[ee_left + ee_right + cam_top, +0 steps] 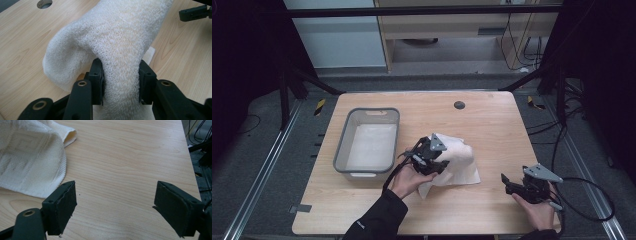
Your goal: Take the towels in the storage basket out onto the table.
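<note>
The left hand [408,179] reaches in from the near edge to mid-table, its gripper [121,75] pinching a raised fold of the white towel [457,159], just right of the grey bin [343,141]. The right gripper [115,207], well apart near the right, hovers with jaws wide apart over bare table [125,157].

Light wood table [492,120] with a round dark hole [459,105] near the far edge, standing on grey carpet floor [262,160]. Metal rails [259,165] run along both sides of the table, with yellow-black tape marks [319,106] by the far corners. Behind it is a pale wood cabinet [447,30] and a white panel [337,40]. Black cables [582,190] lie on the floor at right. The sides of the room are dark.
</note>
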Demonstrator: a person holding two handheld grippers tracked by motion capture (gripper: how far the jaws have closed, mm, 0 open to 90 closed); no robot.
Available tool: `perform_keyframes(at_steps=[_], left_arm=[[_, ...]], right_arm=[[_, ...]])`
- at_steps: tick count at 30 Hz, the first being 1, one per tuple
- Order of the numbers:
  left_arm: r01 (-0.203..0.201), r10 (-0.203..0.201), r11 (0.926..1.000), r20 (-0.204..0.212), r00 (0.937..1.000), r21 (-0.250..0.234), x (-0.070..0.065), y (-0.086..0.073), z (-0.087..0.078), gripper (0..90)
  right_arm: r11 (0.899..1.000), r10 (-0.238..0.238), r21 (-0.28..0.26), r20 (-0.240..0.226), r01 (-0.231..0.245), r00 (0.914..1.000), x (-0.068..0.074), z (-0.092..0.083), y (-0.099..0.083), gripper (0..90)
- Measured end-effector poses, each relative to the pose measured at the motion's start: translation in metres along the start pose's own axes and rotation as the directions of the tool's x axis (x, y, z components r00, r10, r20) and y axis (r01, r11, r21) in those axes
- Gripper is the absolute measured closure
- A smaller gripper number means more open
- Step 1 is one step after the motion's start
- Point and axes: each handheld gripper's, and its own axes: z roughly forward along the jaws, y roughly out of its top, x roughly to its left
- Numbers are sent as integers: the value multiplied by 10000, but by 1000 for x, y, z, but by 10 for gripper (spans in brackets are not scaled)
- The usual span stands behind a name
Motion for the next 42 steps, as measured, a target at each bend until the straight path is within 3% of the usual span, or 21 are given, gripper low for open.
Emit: perform_keyframes(at_steps=[12, 17, 23, 24, 28, 36, 42], left_arm=[[96, -94, 9999, 140, 9999, -125, -1, -19, 9, 577], [66, -64, 9998, 88, 9999, -199, -2, -20, 9, 551], [-122, 127, 9991, 107, 9999, -415, -2, -22, 6, 408], [-109, 116, 9985, 144, 9998, -536, -2, -22, 4, 356], [-97, 109, 9969, 146, 9998, -784, -3, -24, -3, 294], [-84, 98, 9939, 125, 9999, -1101, -6, -31, -19, 258], [218, -223, 9872, -15, 9997, -1580, -3, -44, -39, 247]], right_arm=[[9999, 68, 99, -70, -67, 10000, 1, 1, -1, 175], [10000, -7, 92, -57, 8, 10000, 1, 1, -1, 173], [9999, 40, 104, -78, -39, 10000, 1, 1, -1, 172], [9999, 31, 110, -85, -30, 10000, 1, 1, -1, 172], [9999, 42, 119, -92, -41, 9999, 1, 1, -1, 171], [9999, 34, 113, -86, -33, 10000, 1, 1, -1, 168], [9999, 58, 93, -91, -57, 9999, 1, 1, -1, 168]])
